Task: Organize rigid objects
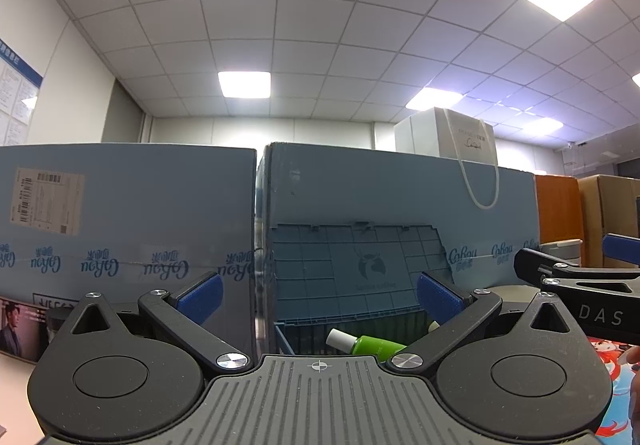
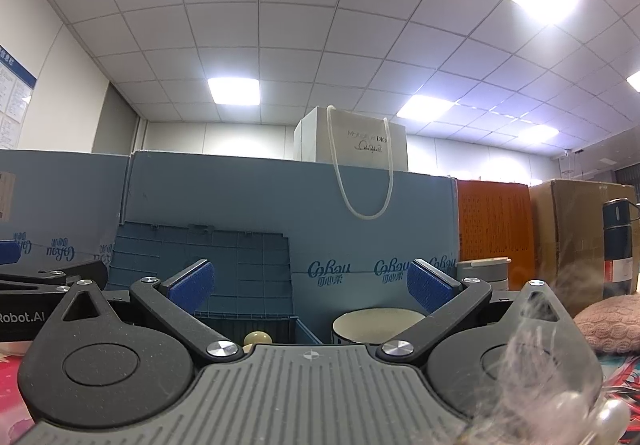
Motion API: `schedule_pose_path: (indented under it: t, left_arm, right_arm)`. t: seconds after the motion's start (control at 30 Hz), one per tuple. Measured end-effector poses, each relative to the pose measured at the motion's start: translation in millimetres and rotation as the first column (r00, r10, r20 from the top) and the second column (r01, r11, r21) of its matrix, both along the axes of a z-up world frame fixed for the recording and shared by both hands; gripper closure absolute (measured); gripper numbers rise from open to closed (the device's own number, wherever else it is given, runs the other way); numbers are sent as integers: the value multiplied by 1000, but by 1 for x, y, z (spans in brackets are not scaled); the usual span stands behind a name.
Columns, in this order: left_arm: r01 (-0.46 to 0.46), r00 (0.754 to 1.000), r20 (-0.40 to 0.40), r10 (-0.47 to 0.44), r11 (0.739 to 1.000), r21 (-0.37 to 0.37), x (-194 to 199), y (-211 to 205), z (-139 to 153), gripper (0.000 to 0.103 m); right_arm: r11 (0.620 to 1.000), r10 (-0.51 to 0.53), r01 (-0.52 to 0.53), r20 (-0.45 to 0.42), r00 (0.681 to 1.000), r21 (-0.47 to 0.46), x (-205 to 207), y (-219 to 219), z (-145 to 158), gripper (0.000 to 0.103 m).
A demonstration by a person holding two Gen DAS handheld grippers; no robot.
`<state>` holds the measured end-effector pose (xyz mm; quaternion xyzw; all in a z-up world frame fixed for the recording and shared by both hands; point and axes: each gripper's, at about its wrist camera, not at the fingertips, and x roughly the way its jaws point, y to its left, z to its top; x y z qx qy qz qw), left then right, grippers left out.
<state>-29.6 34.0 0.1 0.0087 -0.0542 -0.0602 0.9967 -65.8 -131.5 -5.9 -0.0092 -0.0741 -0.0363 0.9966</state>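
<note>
In the left wrist view my left gripper (image 1: 318,297) is open, with nothing between its blue pads. Past it stands a blue plastic crate (image 1: 280,333) with its ribbed lid (image 1: 352,265) raised against the cartons. A green bottle with a white cap (image 1: 370,345) lies inside. My right gripper (image 2: 310,285) is also open and holds nothing. Beyond it I see the same crate (image 2: 308,329) with a cream rounded object (image 2: 258,337) in it. A round tin with a cream top (image 2: 378,323) stands just right of the crate.
Tall blue cartons (image 1: 128,213) wall off the back, with a white paper bag (image 2: 352,141) on top. An orange panel (image 2: 494,221), a brown carton (image 2: 568,221), a dark flask (image 2: 618,241), grey tubs (image 2: 484,271) and a pink knit cushion (image 2: 612,325) stand at the right.
</note>
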Motion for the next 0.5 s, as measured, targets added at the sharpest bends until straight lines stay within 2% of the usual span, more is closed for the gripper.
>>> schedule_pose_path:
  t: [0.5]
  left_arm:
    - [-1, 1000, -5, 1, 1000, 1, 1, 0, 0, 0]
  right_arm:
    - [1000, 2, -2, -14, 1000, 3, 1, -1, 0, 0]
